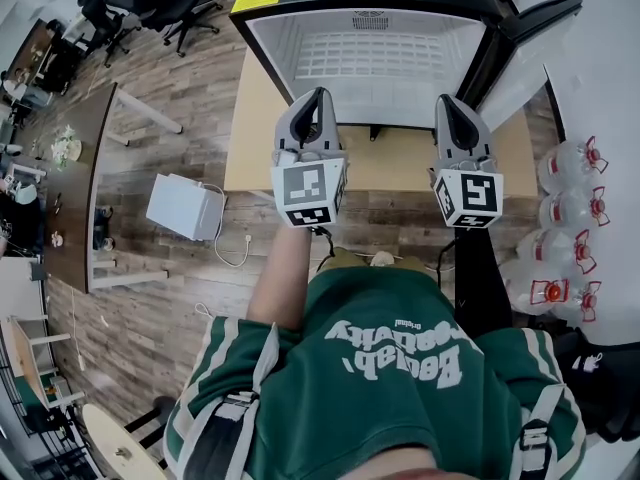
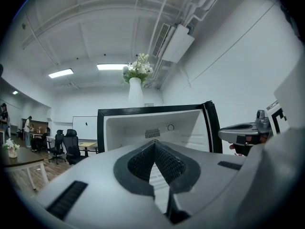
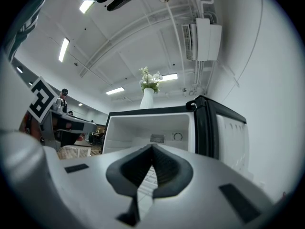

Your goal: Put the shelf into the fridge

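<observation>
I am holding the left gripper (image 2: 153, 144), jaws pressing together, before the open fridge (image 2: 190, 128), a white shelf (image 2: 156, 174) showing through the gap below their tips. A vase of flowers (image 2: 136, 82) is standing above, the right gripper (image 2: 227, 133) hovering to the right.

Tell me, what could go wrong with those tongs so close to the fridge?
The vase of flowers stands on top of the fridge; a hard bump might tip it. The left tongs and right tongs are both shut near the shelf's front; if one side pushes further in, the shelf might jam crooked.
</observation>
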Available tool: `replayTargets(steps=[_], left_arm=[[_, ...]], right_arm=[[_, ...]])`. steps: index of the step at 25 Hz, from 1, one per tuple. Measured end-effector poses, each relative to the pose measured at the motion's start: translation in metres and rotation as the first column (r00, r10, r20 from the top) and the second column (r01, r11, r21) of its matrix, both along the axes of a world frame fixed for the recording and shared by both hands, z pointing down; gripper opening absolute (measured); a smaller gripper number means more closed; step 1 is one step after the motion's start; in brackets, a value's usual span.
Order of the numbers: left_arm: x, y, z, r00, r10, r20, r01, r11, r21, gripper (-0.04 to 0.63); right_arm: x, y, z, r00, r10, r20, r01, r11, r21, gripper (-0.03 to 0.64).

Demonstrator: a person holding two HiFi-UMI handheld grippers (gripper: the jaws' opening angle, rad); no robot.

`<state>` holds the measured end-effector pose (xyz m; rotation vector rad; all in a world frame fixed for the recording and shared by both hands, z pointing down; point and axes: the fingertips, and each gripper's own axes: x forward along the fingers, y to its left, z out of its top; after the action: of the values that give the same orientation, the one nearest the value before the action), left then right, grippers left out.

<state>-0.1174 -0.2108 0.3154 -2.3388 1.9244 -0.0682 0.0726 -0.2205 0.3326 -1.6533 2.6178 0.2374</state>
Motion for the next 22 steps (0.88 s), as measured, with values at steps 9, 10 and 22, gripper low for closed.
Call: replayTargets(steps=[9,10,22], left_arm=[[0.002,-0.0029,0.0012,1.0,0.0,0.023,0.0,1.0,-0.008,0.0],[0.0025,-0.0033,0.0022,1.0,0.001,0.023,0.0,1.0,-0.012,0.0],[0.0089,-0.0058,0.0072,0.999,0.016,0.046,-0.015,1.0,-0.024,0.0]], right_arm=[[-0.0037,-0.0031,0.0061,0.999,-0.025,-0.02,0.024,0.999,-0.035,0.003],[-0.0036,-0.0033,0.0062,0.999,-0.024,-0.022,0.023,0.999,-0.034,0.003],[-0.0048,-0.0082,0.0037,1.0,-0.023,-0.016,0.023,0.999,-0.022,0.003]])
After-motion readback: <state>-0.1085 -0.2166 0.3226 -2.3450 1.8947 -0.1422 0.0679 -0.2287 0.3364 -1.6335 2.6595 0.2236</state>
